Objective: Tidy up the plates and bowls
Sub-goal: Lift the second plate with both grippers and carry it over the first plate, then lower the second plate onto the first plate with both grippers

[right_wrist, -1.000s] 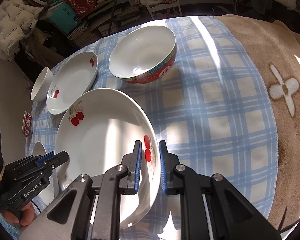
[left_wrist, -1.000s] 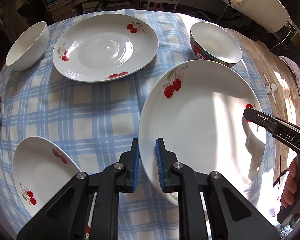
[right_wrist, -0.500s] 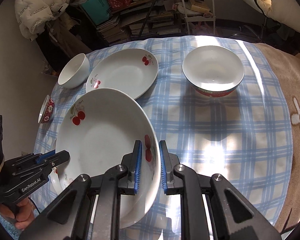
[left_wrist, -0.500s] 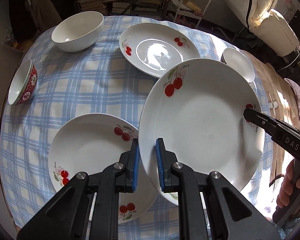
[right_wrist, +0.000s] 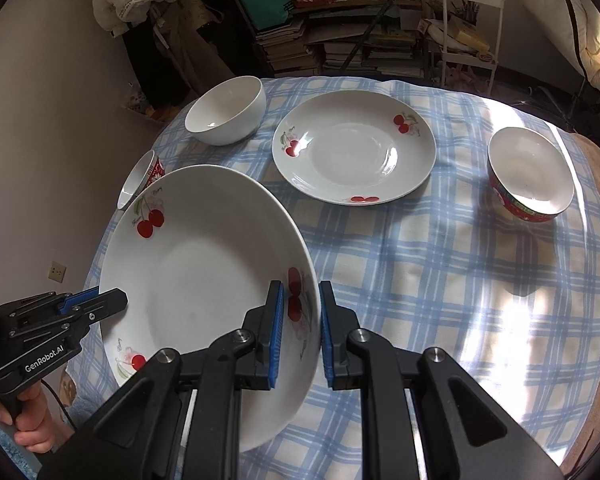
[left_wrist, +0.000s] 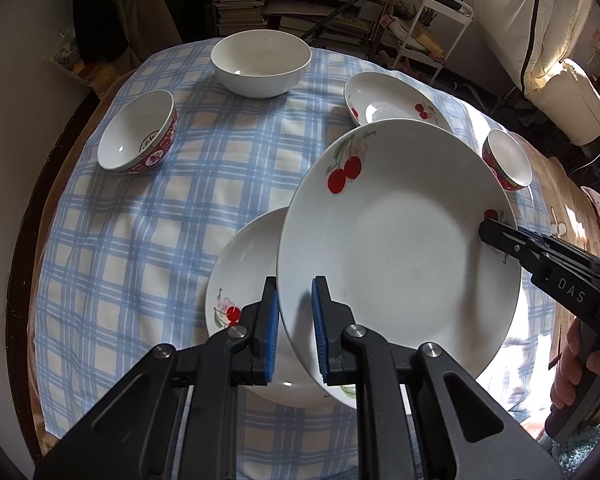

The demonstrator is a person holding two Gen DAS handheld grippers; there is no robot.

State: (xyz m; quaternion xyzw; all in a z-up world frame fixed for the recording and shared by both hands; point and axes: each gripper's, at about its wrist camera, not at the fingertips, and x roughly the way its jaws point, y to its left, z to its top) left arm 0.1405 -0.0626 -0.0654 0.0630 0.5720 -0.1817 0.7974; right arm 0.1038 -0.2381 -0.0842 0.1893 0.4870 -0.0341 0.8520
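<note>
White china, a cherry plate (left_wrist: 396,248), hangs clamped by its rim between left tongs (left_wrist: 294,332) at six o'clock and right tongs (right_wrist: 300,332) at three, over another plate (left_wrist: 244,276) on the tabletop (left_wrist: 140,220), apparently ready for lowering level onto it.

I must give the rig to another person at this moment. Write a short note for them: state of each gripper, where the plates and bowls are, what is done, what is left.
Left gripper: shut on the near rim of the lifted plate.
Right gripper: shut on its opposite rim. The plate is in the air, tilted.

Below it, partly hidden, a second cherry plate lies on the checked cloth. A third plate lies far side.
Bowls apart: white bowl, red-patterned bowl, another red one.

Done: nothing stacked yet.
Left: probably lower this plate onto the second, add the third, then gather the bowls.
</note>
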